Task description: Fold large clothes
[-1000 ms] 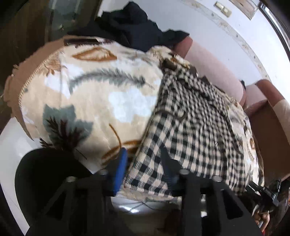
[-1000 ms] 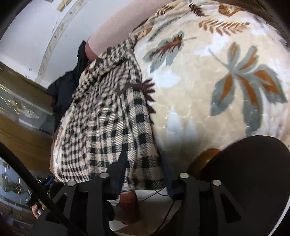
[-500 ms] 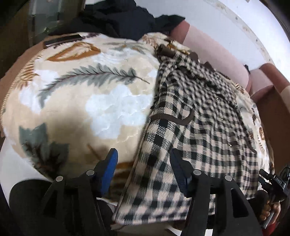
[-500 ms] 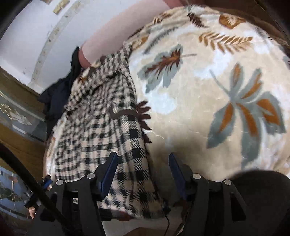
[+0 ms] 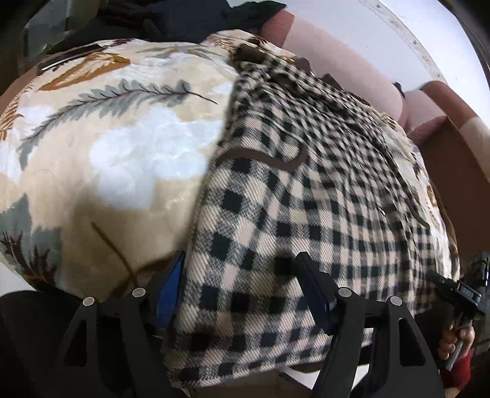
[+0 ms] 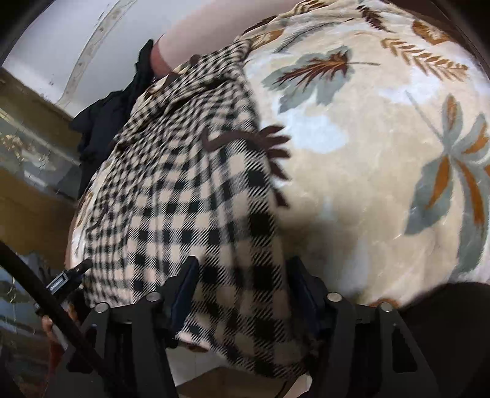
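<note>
a leaf-print blanket (image 5: 116,159) is spread out, and the checked garment (image 5: 306,199) is laid flat on it. its near hem is straddled by the left tongs (image 5: 242,287) and right tongs (image 6: 242,290), both just opened wide, nothing pinched.

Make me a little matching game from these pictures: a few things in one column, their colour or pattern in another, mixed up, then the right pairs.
Things:
1. garment
2. blanket
3. clothes heap
4. cushion

Looks:
A. plain pink
B. cream with grey and brown leaves
C. black and cream checks
D. plain black

Pairs: 1-C, 2-B, 3-D, 4-A
</note>
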Tool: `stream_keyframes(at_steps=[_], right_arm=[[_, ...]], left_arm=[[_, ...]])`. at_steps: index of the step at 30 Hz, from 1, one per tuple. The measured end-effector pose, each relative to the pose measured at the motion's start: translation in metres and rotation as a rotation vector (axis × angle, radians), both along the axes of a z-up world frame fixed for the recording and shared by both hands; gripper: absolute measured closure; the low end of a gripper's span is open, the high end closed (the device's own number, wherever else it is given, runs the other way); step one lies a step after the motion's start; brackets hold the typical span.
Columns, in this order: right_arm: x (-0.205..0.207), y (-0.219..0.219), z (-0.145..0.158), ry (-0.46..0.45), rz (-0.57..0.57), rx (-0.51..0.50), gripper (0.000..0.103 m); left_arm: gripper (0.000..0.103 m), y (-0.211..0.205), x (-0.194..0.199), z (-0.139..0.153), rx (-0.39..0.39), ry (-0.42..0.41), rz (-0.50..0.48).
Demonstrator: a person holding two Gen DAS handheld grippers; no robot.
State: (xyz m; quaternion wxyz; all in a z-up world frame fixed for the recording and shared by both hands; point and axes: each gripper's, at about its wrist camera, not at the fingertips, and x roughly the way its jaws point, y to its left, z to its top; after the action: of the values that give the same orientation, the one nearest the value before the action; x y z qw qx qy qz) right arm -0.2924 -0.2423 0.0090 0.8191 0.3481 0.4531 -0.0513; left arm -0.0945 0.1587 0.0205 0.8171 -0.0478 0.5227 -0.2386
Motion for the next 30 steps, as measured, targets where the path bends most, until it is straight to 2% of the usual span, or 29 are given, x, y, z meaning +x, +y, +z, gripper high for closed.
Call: stream_keyframes(at_steps=[2,4,6,7,8,10,15,18,21,24,30], right_arm=[[-0.001,0.002,-0.004,-0.019,0.023,0.056,0.050],[0.001,0.005,-0.010,-0.024,0.026,0.104,0.052],[0.001,0.007,-0.009,-0.020,0.031,0.090,0.061],[0.001,0.008,-0.009,-0.014,0.035,0.086,0.075],[0.001,0.008,-0.008,-0.013,0.039,0.088,0.086],[0.000,0.008,-0.002,-0.027,0.047,0.090,0.091],[0.016,0.012,0.036,-0.105,0.100,0.047,0.093],[0.037,0.012,0.063,-0.154,0.132,0.003,0.093],[0.069,0.004,0.090,-0.193,0.132,-0.066,0.093],[0.109,-0.010,0.106,-0.223,0.105,-0.102,0.093],[0.205,-0.050,0.111,-0.228,0.011,-0.130,0.093]], left_arm=[[0.052,-0.002,-0.008,-0.001,0.007,0.003,-0.018],[0.079,-0.004,-0.014,-0.003,0.025,0.008,-0.025],[0.091,-0.003,-0.019,-0.004,0.024,0.023,-0.025],[0.094,-0.002,-0.019,-0.003,0.021,0.024,-0.019],[0.095,0.000,-0.019,0.000,0.015,0.031,-0.013],[0.096,0.004,-0.017,0.007,-0.003,0.042,-0.006],[0.097,0.007,-0.007,0.044,-0.099,0.024,-0.010],[0.097,-0.001,0.014,0.068,-0.162,0.014,-0.014],[0.097,-0.018,0.048,0.088,-0.189,-0.008,-0.010],[0.096,-0.042,0.090,0.104,-0.160,-0.071,0.009],[0.096,-0.082,0.193,0.106,-0.135,-0.060,0.114]])
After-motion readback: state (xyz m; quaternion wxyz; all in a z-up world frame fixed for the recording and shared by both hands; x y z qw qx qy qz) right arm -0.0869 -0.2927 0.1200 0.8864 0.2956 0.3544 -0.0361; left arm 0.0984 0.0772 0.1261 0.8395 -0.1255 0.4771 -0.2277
